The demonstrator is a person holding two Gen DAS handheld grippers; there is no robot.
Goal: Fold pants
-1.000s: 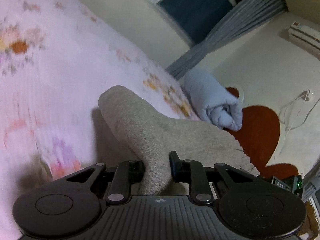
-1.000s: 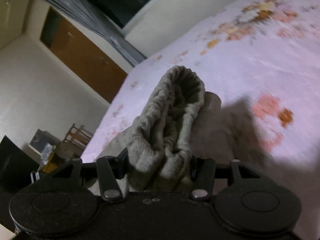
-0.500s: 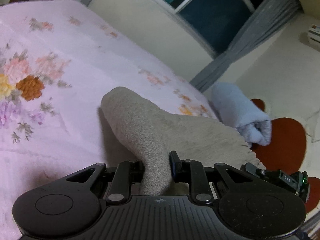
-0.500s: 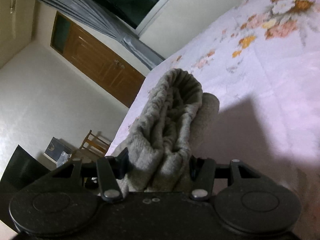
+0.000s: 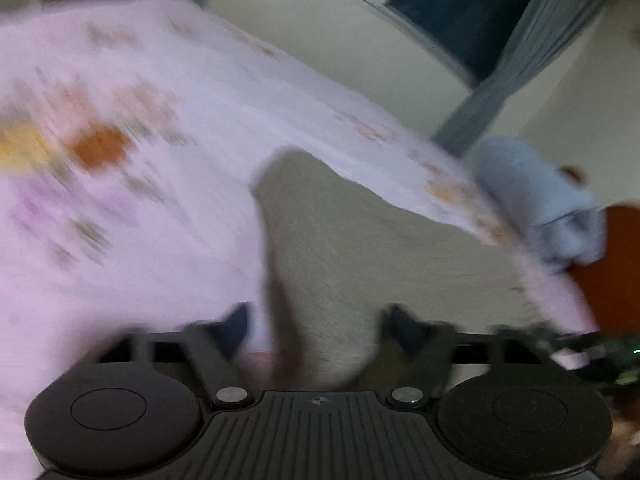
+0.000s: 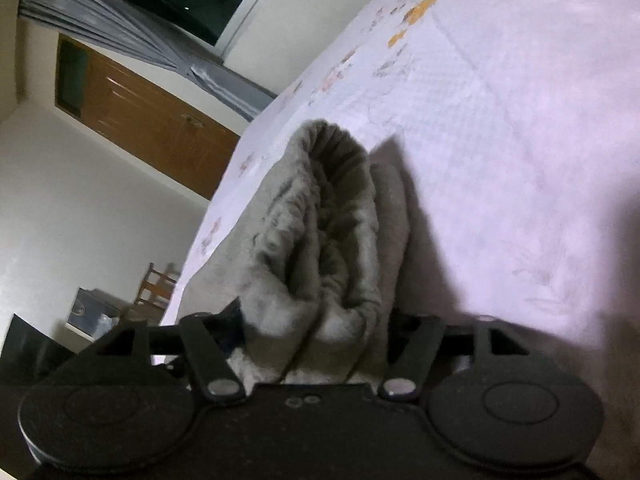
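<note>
The grey fleece pants [image 5: 360, 248] lie on the pink floral bedspread [image 5: 168, 216]. In the blurred left wrist view my left gripper [image 5: 320, 324] has its jaws spread wide, with a fold of the pants lying loose between them. In the right wrist view the gathered elastic waistband of the pants [image 6: 328, 232] stands bunched between the fingers of my right gripper [image 6: 316, 320], whose jaws have parted a little around the cloth.
A rolled pale blue blanket [image 5: 536, 196] lies at the far edge of the bed, with a red rug [image 5: 616, 264] on the floor beyond. A wooden door [image 6: 152, 120], a chair [image 6: 156, 288] and grey curtains [image 6: 132, 32] stand off the bed's left side.
My left gripper's jaws have spread wide and let go of the pants fold, and that camera is moving fast. My right gripper's jaws have parted slightly around the waistband.
</note>
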